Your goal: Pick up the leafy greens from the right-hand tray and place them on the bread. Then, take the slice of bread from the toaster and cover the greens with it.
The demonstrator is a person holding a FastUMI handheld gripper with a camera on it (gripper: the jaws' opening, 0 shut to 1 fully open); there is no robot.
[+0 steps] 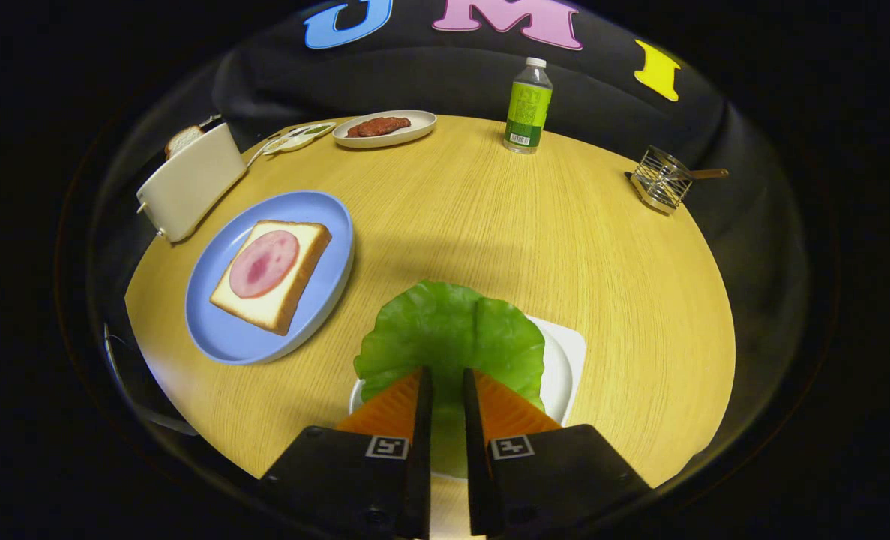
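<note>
a round wooden table (489,225) carries the extras. at about 12 o'clock a clear bottle (528,106) with a green label and white cap stands upright near the far rim. toward 11 o'clock an oval plate (419,127) holds a reddish-brown meat patty (379,126), with a small white dish (298,138) just beside it. at 2 o'clock a wire rack (662,180) with a wooden handle sits at the table's edge.

Round wooden table (564,247) with toaster (190,184), blue plate (227,337), white tray (564,367), oval dish (415,131), bottle (528,106), wire rack (660,180)
</note>
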